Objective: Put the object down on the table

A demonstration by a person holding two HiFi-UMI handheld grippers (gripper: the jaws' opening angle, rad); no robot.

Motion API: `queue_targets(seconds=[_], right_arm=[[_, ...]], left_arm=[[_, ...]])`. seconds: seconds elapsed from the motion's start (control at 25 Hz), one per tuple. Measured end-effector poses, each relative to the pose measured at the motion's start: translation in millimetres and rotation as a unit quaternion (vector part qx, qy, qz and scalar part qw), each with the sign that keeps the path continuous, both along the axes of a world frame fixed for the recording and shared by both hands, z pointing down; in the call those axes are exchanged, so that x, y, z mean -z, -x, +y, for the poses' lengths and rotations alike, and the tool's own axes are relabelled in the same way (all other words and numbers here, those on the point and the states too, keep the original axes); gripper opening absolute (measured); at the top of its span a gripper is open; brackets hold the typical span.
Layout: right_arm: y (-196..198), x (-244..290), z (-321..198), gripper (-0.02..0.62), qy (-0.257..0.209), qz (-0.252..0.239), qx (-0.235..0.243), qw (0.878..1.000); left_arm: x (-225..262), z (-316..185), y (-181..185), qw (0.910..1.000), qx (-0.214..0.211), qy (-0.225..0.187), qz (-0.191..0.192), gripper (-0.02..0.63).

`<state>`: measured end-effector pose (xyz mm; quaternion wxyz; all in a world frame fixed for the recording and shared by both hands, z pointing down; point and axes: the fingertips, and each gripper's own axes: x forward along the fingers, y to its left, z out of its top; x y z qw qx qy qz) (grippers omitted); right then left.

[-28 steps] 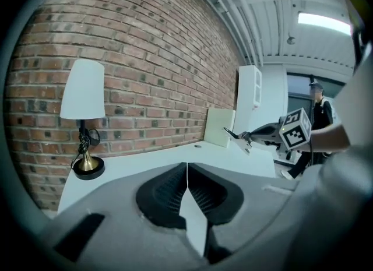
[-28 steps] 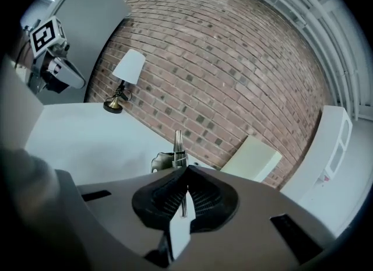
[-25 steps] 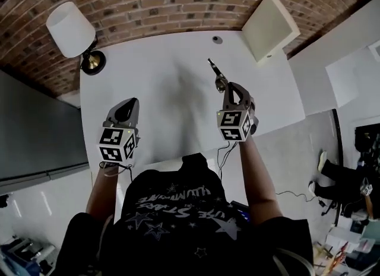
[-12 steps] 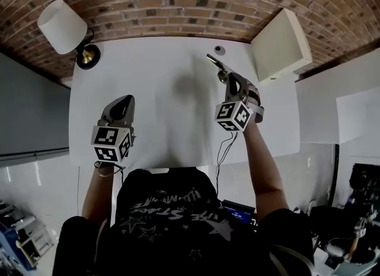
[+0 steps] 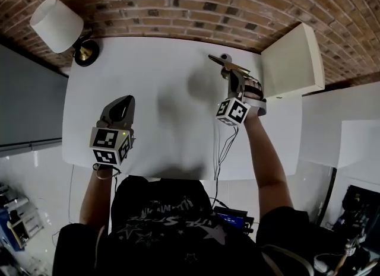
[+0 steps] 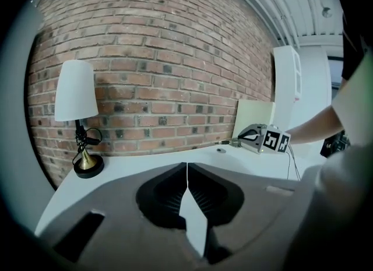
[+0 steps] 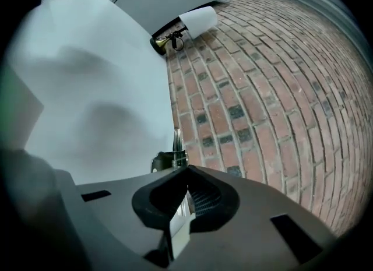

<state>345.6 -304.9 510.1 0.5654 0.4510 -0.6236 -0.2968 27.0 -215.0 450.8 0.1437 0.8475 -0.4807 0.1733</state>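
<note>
Right gripper view: right gripper [image 7: 185,175] clamped on a slim silvery metal object [image 7: 174,143], possibly a tool, over the white table [image 5: 154,132]; left gripper [image 6: 187,169] has jaws together, empty.

the slim metal object [image 5: 215,60] in the right gripper [image 5: 228,74], near the far edge of the counter [image 5: 160,61], is too small to name. its back end is hidden between the closed jaws. in the right gripper view only its thin tip and a dark collar show past the jaw body. a small round thing [image 5: 225,57] at the far edge is half covered by the object. the right hand [image 5: 254,94] is mostly hidden behind the gripper. the cable [image 5: 216,150] drops past the near edge, and where it ends cannot be told. the person's body [image 5: 166,221] covers the middle of that edge. at the far left corner, the lamp [image 5: 59,25] shade hides most of its stem.
</note>
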Motion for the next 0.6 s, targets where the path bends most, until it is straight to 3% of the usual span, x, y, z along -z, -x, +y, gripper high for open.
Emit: queue_targets(seconds=[0.6], right_arm=[[-4,-64,-64,0.006,0.026,0.051,0.070,0.996]], left_arm=[[-28,-23,-5,0.9985,0.031,0.044,-0.013,0.021]])
